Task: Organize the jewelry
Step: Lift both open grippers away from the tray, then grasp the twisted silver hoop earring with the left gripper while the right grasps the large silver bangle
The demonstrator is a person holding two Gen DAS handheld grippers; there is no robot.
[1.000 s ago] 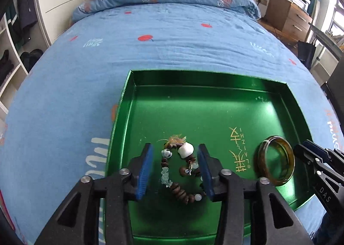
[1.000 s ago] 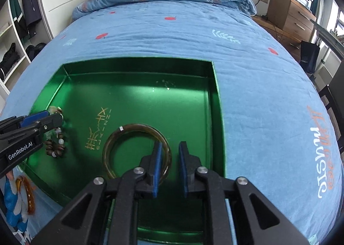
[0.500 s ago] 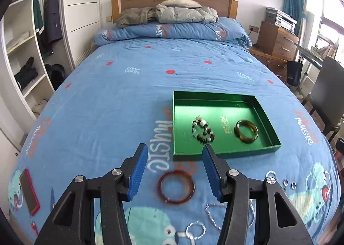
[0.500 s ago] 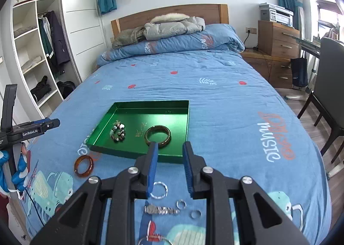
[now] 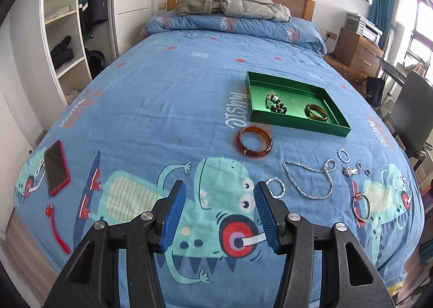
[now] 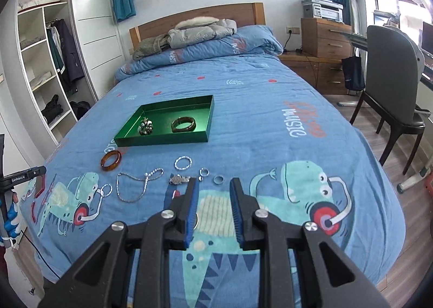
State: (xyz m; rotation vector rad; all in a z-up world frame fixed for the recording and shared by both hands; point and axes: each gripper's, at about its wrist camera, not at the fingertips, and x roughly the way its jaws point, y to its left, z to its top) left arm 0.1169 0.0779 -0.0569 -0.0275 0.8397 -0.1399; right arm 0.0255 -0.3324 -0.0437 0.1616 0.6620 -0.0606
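A green tray point(image 5: 335, 125) point(image 6: 162, 141) lies on the blue bedspread and holds a beaded bracelet point(image 5: 274, 103) point(image 6: 146, 127) and a dark bangle point(image 5: 315, 112) point(image 6: 184, 124). An amber bangle point(image 5: 253, 141) point(image 6: 111, 160) lies on the bed in front of the tray. A silver chain point(image 5: 308, 178) point(image 6: 135, 182), a watch point(image 6: 178, 179), hoops and small rings point(image 6: 218, 179) lie near the foot of the bed. My left gripper point(image 5: 219, 213) and right gripper point(image 6: 212, 205) are open, empty and held above the bed's foot.
A red phone point(image 5: 56, 163) with a red tassel lies on the bed's left side. A wardrobe point(image 6: 46, 64) stands left. A chair point(image 6: 392, 86) and a wooden dresser point(image 6: 326, 37) stand right. Folded jackets point(image 5: 232, 6) lie at the headboard.
Both grippers pulled back from the tray to the foot of the bed. The right gripper opened wider. The beaded bracelet and the dark bangle stay in the tray.
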